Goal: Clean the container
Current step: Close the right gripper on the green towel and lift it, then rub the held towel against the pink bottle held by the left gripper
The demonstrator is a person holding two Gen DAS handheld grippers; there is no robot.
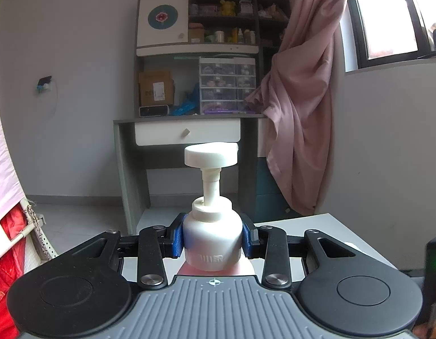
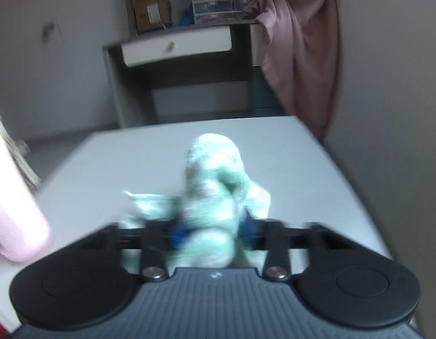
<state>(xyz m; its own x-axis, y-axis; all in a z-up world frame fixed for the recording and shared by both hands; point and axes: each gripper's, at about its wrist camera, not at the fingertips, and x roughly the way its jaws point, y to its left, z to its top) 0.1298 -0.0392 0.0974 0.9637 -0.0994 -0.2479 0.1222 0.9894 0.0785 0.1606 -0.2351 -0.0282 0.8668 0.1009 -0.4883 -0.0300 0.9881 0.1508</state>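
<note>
risk: pump bottle (image 1: 212, 243) is pinched high at its shoulder, so wiping pressure could twist it out. left gripper (image 1: 213, 240) level, fingers clamped on the bottle, above the table (image 2: 302, 169). right gripper (image 2: 209, 234) angled down over the table, fingers clamped on green cloth (image 2: 215, 180); view blurred.

The pump bottle (image 1: 212, 237) is white above with a pink lower body, and the left gripper (image 1: 213, 238) holding it is black with blue pads (image 1: 178, 238). The cloth (image 2: 215, 197) in the black right gripper (image 2: 211, 233) is mottled pale green and white, blurred, over a pale grey-white table (image 2: 288, 152). Behind hang a dusty-pink curtain (image 1: 300, 99) and a grey desk (image 1: 178, 118) with a white drawer (image 1: 187, 135).
</note>
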